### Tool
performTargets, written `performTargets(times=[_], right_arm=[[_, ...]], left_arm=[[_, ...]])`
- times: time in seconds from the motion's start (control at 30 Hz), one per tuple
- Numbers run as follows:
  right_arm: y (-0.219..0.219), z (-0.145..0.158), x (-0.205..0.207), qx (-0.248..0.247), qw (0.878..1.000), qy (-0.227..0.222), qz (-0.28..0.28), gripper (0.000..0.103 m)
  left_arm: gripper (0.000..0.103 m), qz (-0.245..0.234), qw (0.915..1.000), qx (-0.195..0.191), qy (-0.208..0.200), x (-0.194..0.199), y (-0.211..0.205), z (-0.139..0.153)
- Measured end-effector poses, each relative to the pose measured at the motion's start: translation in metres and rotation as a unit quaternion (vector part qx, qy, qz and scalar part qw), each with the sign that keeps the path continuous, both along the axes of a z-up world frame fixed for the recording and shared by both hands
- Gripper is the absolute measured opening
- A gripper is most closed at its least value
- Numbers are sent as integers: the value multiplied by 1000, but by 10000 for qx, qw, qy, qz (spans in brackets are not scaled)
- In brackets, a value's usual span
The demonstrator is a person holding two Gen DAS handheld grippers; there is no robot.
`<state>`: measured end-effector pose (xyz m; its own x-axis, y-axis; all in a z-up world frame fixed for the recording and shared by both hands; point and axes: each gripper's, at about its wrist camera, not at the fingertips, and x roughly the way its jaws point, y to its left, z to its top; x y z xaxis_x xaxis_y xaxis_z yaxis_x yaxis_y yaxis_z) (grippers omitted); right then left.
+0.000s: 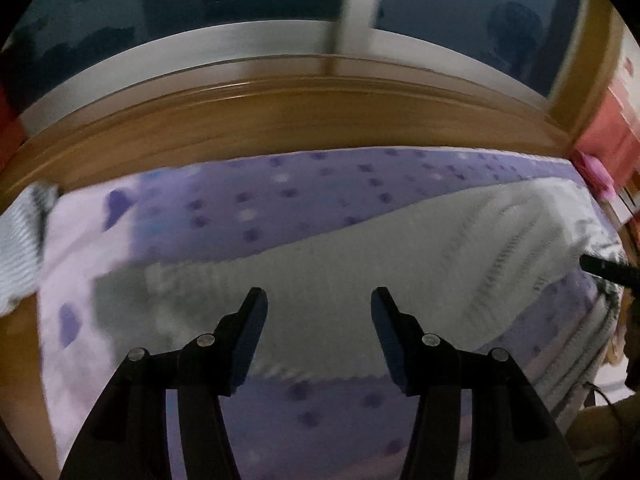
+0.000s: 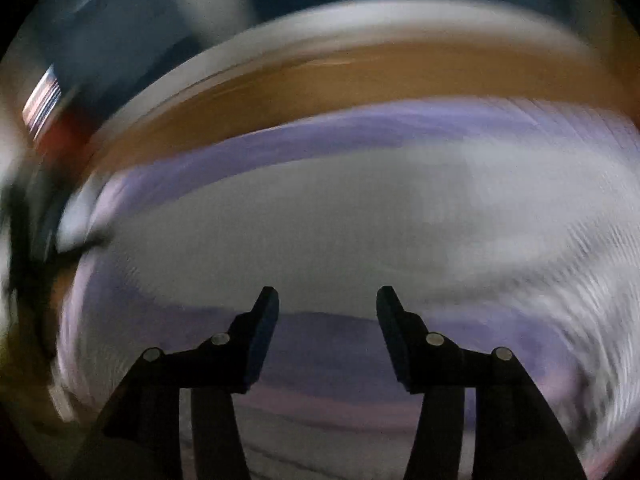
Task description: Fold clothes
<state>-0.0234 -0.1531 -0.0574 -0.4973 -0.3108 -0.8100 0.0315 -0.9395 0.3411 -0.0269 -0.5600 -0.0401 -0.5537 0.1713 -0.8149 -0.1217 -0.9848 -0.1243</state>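
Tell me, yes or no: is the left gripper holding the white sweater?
No, the left gripper stands open above the white sweater, nothing between its fingers.

White sweater [image 1: 360, 280] looks like chunky ribbed knit, purple dotted sheet [image 1: 312, 196] is soft matt cloth, far frame [image 1: 300, 120] glossy varnished wood.

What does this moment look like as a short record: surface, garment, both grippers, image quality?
surface: purple dotted bedsheet beside a brown wooden frame
garment: white knitted sweater, lying spread on the sheet
left gripper: open, nothing between its fingers, above the sweater
right gripper: open, empty, above the sweater's edge
image quality: right wrist view heavily motion-blurred; left wrist view mildly blurred
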Motion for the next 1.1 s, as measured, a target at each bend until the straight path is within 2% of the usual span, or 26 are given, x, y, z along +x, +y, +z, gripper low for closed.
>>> performTargets(times=[0.07, 0.1, 0.23, 0.33, 0.43, 0.53, 0.6, 0.67, 0.7, 0.73, 0.77, 0.87, 1.0, 1.03, 1.1], right_arm=[[53, -7, -1, -472, 9951, -156, -854, 51], [69, -10, 0, -415, 9935, -203, -1042, 51], [87, -15, 4, 286, 9927, -156, -1162, 50], [93, -11, 14, 452, 9875, 46, -1508, 50], [91, -12, 23, 782, 9857, 90, -1487, 50], [75, -12, 20, 1275, 9877, 121, -901, 50], [60, -17, 20, 1986, 9784, 147, -560, 50], [58, -24, 22, 2464, 9673, 116, -586, 50], [61, -27, 23, 2525, 9654, 78, -645, 46], [66, -27, 25, 2496, 9655, 41, -742, 33], [72, -27, 28, 2530, 9637, -58, -851, 11], [84, -25, 42, 2698, 9577, -328, -946, 9], [76, -24, 45, 2921, 9530, -355, -723, 10], [74, -21, 44, 2835, 9558, -322, -703, 10], [67, -7, 44, 2517, 9650, -151, -728, 18]], left_arm=[[55, -183, 9998, 40, -30, -12, 19, -2], [55, -300, 9995, 29, -54, -20, 30, -4], [55, -481, 9986, -146, -138, -38, 57, -14], [55, -431, 9982, -221, -355, -44, 63, -26], [55, -375, 9980, -226, -466, -44, 62, -36], [55, -402, 9977, -325, -444, -42, 65, -37], [55, -426, 9973, -421, -429, -41, 67, -38], [55, -443, 9970, -494, -410, -40, 68, -39], [55, -444, 9969, -507, -400, -39, 68, -39], [55, -444, 9969, -520, -391, -39, 68, -40], [55, -419, 9972, -484, -392, -38, 66, -40], [55, -373, 9979, -368, -379, -36, 62, -40], [55, -383, 9978, -411, -341, -34, 62, -42], [55, -368, 9978, -411, -358, -35, 62, -41], [55, -308, 9980, -378, -413, -34, 60, -40]])
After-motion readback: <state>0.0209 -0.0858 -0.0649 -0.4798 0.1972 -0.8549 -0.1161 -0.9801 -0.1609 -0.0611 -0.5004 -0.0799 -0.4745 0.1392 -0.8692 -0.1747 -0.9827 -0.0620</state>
